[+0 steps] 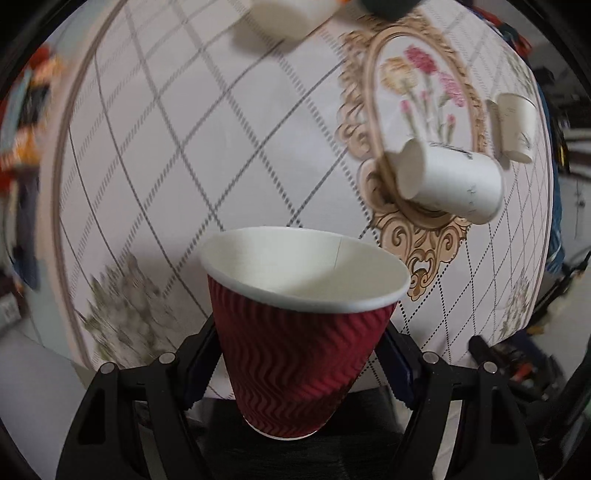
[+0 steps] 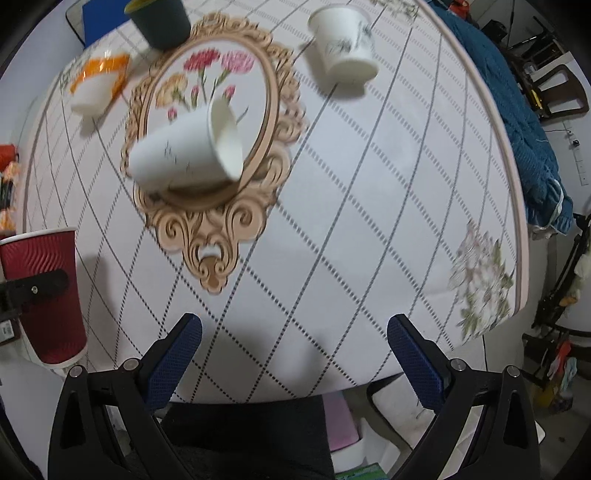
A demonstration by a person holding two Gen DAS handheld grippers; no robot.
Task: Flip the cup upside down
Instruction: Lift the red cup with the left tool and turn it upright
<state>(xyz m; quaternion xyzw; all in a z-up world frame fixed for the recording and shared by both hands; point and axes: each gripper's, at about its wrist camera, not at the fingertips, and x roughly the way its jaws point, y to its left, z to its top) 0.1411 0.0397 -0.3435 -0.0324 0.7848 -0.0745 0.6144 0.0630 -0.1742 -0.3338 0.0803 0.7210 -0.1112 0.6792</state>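
Two hand-held grippers are at work here, and only one carries anything. Our left hand-held gripper (image 1: 295,369) is clamped on the red ribbed paper cup with a white rim and lining (image 1: 299,354), the pads pressing its lower sides from left and right at the bottom centre of the left wrist view. The cup sits mouth away from the camera, toward the tabletop below, so we judge the grip low on the body was chosen to leave the rim free to land flat once the cup is fully turned over. In the right wrist view the same cup appears at the lower left edge, held above the tabletop with one black finger across its side.

Our right hand-held gripper (image 2: 295,350) has its blue-padded jaws wide apart with nothing between them, hanging over the white round tabletop with a grey diamond grid and a gold-framed flower print (image 2: 351,184).

Several other cups are spread around: a white paper cup on its side (image 2: 184,151) on the flower print, another white paper cup with dark sprigs (image 2: 343,40) at the upper centre, a white and orange cup (image 2: 98,83) at the upper left, and a dark green cup (image 2: 159,22) at the top. We judge the bare stretch near the tabletop's near edge the likeliest landing spot.
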